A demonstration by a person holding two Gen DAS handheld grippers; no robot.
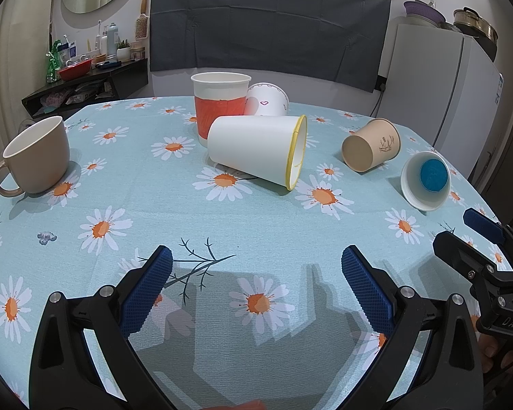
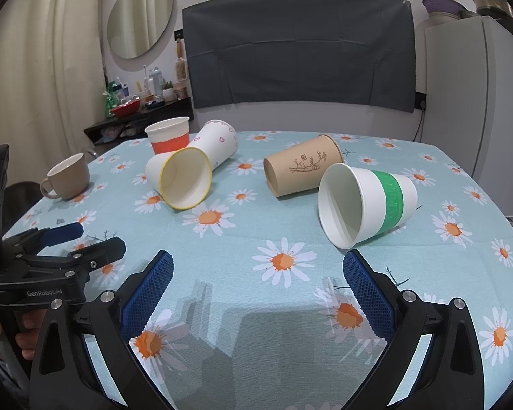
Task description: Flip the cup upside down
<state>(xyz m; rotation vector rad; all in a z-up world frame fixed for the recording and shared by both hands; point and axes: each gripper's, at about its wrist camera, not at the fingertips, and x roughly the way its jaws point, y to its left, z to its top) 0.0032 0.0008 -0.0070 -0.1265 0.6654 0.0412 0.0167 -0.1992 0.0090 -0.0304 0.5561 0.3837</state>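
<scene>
Several cups sit on the daisy tablecloth. A white cup with a yellow rim lies on its side. A red-banded cup stands upright behind it. A white heart-print cup, a brown cup and a green-banded cup, which shows a blue bottom in the left wrist view, lie on their sides. My left gripper is open and empty near the front edge. My right gripper is open and empty, just short of the green-banded cup.
A beige mug stands upright at the table's left. A dark cloth hangs on the back wall. A white fridge stands at the right, a cluttered shelf at the left.
</scene>
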